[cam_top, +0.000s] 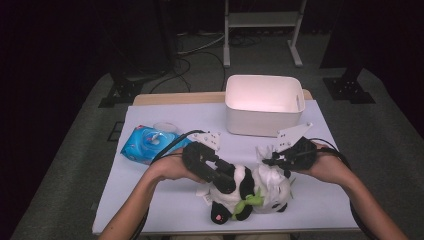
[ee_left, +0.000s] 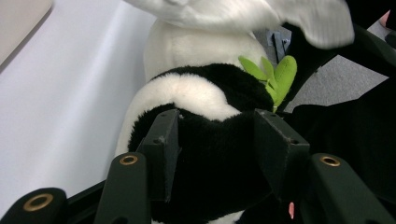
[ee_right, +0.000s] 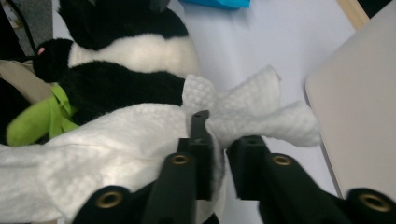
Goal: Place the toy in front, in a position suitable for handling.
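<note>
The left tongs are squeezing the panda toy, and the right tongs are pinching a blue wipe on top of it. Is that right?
Nearly. The wipe pinched by the right tongs is white, not blue, as the right gripper view shows. The blue thing is the wipes pack lying off to the left on the table. The rest holds: the left tongs squeeze the panda toy, and the wipe lies on it.

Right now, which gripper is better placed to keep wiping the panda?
Right. The right gripper is shut on the white wipe draped over the plush panda; the left gripper is clamped on the panda, steadying it.
</note>
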A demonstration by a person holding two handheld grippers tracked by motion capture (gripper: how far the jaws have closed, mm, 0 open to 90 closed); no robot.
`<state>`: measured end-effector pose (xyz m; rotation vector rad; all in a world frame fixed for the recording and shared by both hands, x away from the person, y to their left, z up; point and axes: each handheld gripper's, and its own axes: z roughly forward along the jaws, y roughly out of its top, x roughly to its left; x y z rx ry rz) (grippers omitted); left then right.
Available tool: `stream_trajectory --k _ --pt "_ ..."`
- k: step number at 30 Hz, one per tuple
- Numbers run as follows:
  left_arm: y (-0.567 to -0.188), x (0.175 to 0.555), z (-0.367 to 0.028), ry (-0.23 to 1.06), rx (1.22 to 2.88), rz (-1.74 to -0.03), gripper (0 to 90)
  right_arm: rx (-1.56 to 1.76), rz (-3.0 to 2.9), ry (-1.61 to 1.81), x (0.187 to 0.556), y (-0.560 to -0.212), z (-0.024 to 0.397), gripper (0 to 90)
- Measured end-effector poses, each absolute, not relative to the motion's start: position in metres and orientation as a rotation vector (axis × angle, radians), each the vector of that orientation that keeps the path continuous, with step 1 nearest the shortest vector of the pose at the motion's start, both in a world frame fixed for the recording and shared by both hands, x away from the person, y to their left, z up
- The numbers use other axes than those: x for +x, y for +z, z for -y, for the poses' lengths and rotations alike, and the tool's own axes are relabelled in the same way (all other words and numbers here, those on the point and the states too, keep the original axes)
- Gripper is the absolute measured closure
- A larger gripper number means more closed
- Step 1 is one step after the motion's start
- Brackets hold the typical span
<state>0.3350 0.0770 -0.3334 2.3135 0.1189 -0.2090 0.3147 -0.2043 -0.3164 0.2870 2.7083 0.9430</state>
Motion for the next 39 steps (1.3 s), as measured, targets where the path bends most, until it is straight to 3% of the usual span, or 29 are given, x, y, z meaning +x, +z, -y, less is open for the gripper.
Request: stream_trajectory --k 2,19,27,39 --pt "-0.333 0.335 -0.077 -0.207 2.314 -0.119 51.5 0.3 -2.705 0.945 0.317 -0.319 0.205 86.0" --pt "-0.313 0.33 -0.06 -0.172 2.338 -0.08 47.1 0.255 -2.812 1.0 0.306 -0.338 0.19 87.2" --pt "-0.326 0.339 -0.041 -0.199 2.413 -0.089 43.7 0.246 -2.815 1.026 0.3 -0.339 0.193 87.3" --pt "-0.341 0.339 -0.032 -0.244 2.463 -0.115 31.6 0.213 -2.811 1.032 0.292 -0.34 0.192 87.3"
